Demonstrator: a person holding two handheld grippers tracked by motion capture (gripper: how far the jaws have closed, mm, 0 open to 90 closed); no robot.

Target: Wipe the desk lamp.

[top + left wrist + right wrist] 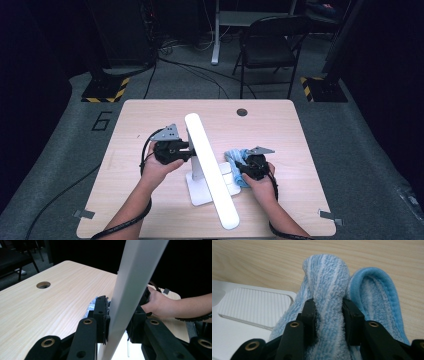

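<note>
High view: the left gripper (187,146) clamps the white lamp bar (210,167), which slants over its base (200,192) mid-tabletop (280,130). Left gripper view: the jaws pinch the bar. Right gripper view: the right gripper (328,315) squeezes a bunched blue striped towel (327,272) beside the base.

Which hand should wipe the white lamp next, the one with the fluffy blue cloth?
Probably the right. The right gripper already pinches the blue cloth beside the lamp base. The left gripper is busy clamping the white lamp bar, steadying it.
</note>
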